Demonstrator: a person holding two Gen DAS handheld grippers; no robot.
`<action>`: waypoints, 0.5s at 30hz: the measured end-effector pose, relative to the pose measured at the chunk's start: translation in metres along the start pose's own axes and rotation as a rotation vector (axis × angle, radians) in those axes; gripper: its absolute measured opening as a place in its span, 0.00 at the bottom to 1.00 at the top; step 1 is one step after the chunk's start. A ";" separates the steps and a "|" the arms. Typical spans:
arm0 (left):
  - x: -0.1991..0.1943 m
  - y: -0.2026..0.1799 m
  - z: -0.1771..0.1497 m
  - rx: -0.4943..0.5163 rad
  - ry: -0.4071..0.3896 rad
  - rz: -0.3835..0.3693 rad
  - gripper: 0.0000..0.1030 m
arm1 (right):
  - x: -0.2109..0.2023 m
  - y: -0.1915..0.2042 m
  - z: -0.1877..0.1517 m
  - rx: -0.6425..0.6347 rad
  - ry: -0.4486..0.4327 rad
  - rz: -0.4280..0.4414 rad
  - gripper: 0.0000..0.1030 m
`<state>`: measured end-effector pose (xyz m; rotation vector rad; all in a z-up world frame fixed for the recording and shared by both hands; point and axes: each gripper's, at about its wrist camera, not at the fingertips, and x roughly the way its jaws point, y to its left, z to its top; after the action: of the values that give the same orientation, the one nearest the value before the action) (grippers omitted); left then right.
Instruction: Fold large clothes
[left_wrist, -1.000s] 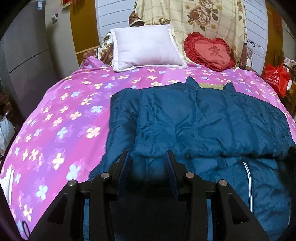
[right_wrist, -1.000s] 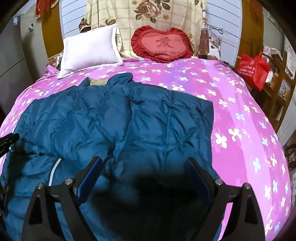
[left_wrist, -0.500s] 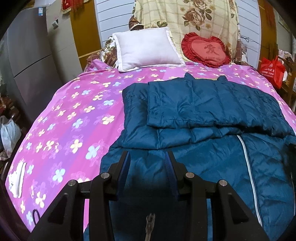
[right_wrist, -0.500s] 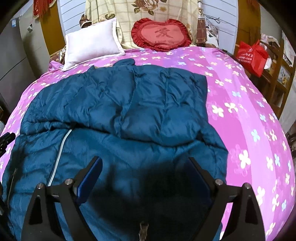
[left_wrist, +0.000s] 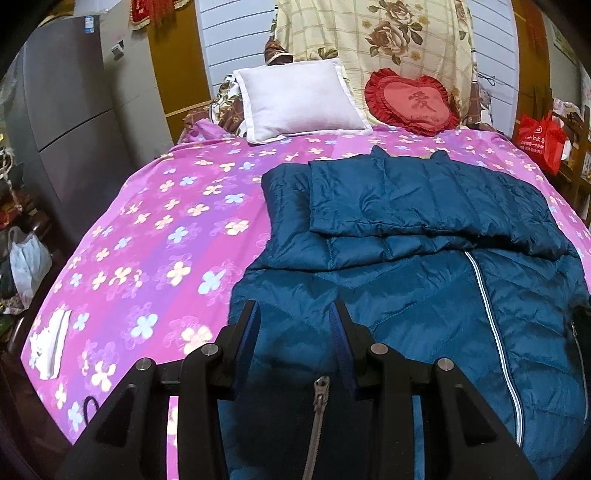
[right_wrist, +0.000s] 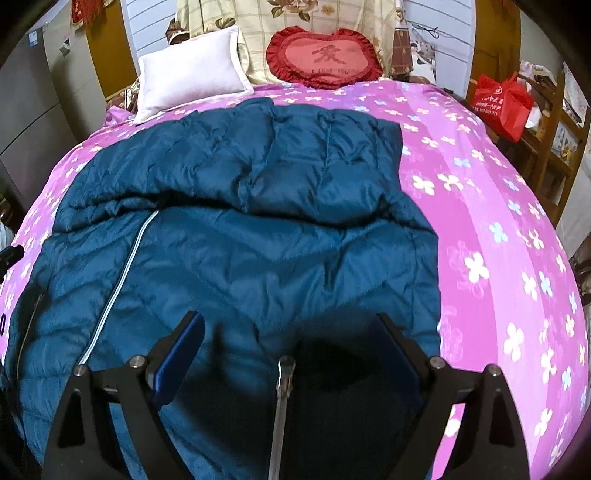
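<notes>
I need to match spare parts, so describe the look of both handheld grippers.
Both are alike: the left gripper and right gripper have matte black angular frames with triangular cut-outs, round silver bolt heads on top, and jaws lined with flat dark blue pads. No cables, markings, hands or sleeves are visible.

A dark blue quilted jacket (right_wrist: 258, 236) is spread across the frame's middle on a pink flowered bedcover (right_wrist: 498, 229). At the bottom, the right gripper (right_wrist: 291, 328) is held wide open above it.
</notes>
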<state>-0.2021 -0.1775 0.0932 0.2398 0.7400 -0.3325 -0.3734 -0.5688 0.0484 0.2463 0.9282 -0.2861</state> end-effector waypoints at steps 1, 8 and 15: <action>-0.003 0.002 -0.001 -0.004 0.000 0.001 0.20 | -0.001 0.000 -0.002 0.002 0.001 0.003 0.91; -0.030 0.014 -0.004 -0.002 -0.008 0.029 0.20 | -0.008 0.005 -0.022 0.005 0.019 0.020 0.91; -0.061 0.024 -0.007 0.005 -0.031 0.054 0.20 | -0.017 0.014 -0.036 -0.012 0.030 0.041 0.91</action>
<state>-0.2395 -0.1401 0.1322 0.2580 0.7010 -0.2861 -0.4052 -0.5413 0.0424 0.2591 0.9532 -0.2393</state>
